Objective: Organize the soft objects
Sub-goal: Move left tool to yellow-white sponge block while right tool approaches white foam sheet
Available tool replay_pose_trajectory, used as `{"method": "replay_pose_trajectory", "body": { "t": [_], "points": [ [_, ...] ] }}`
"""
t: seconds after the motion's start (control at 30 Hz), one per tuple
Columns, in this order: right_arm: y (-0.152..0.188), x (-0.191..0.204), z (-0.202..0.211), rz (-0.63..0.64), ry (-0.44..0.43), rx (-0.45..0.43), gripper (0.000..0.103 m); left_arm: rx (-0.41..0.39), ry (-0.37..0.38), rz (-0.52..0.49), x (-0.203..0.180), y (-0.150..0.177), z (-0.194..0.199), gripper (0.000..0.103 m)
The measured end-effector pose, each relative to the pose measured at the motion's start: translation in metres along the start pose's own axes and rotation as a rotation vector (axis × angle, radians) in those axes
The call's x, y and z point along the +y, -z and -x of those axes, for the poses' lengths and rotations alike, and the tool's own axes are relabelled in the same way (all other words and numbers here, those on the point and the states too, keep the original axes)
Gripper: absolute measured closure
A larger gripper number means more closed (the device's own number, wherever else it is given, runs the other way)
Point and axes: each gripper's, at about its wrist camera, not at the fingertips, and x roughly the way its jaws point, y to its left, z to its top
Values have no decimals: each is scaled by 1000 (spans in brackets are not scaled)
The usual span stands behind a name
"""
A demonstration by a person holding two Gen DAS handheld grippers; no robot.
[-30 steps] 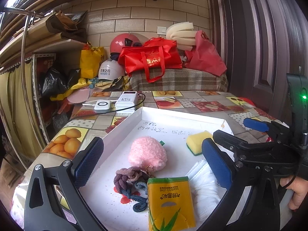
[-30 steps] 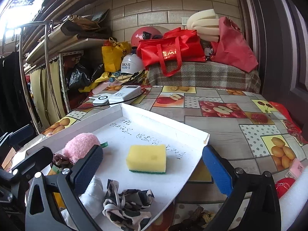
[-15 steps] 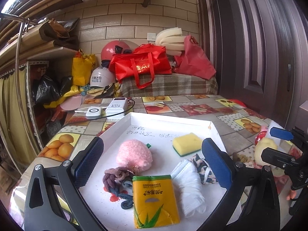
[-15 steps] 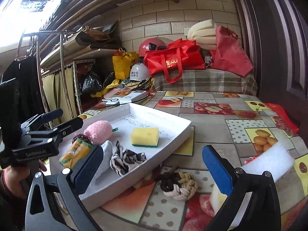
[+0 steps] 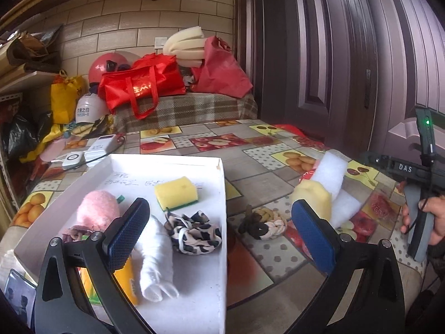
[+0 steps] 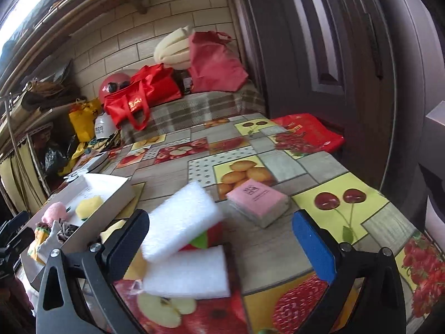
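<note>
Reach step: right gripper (image 6: 219, 243), jaws apart, faces white foam blocks (image 6: 180, 222); next, close on one. Left gripper (image 5: 219, 239) jaws apart, empty over tray (image 5: 222, 194).

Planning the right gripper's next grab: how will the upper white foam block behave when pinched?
The upper white foam block looks porous, so probably light and squashy. It leans tilted on the lower block, so a nudge may slide it off.

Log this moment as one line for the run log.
left tool open, empty | right tool open over foam blocks | tray holds sponge, scrunchie | braided ring on table
</note>
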Motion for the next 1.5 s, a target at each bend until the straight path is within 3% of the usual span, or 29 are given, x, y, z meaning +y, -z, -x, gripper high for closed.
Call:
{"method": "replay_pose_trajectory", "body": {
  "t": [0.13,0.3,0.53,0.7,0.87,0.97,1.13,1.3,1.37,1.43,1.47,1.5],
  "points": [
    [-4,-28,-2,-44,40,21,0,25,-17,-13,-4,0,-5,0],
    [-2,-36,-4,-88,-9,68,0,41,-22,21,3,1,-9,0],
    [2,-9,-8,52,-116,115,0,61,45,-39,-15,1,-12,0],
    [7,19,-8,199,-163,136,0,115,48,-114,-32,1,-23,0],
    [8,27,-11,243,-157,142,0,174,192,-42,-48,-1,-41,0],
    [5,26,-13,216,-177,106,0,225,232,-38,-69,-5,-60,0],
    [4,42,-26,274,-202,101,0,277,197,-129,-102,-7,-79,0],
    [0,51,-43,291,-216,107,0,279,171,-93,-104,-12,-94,2],
    [-3,49,-50,259,-224,120,0,302,178,-72,-103,-13,-106,9],
    [-6,44,-57,215,-242,134,0,334,193,-48,-102,-14,-115,27],
    [-7,42,-61,195,-251,153,0,353,206,-35,-100,-14,-119,51],
    [-6,41,-66,184,-256,175,0,366,217,-19,-97,-14,-121,68]
  ]
}}
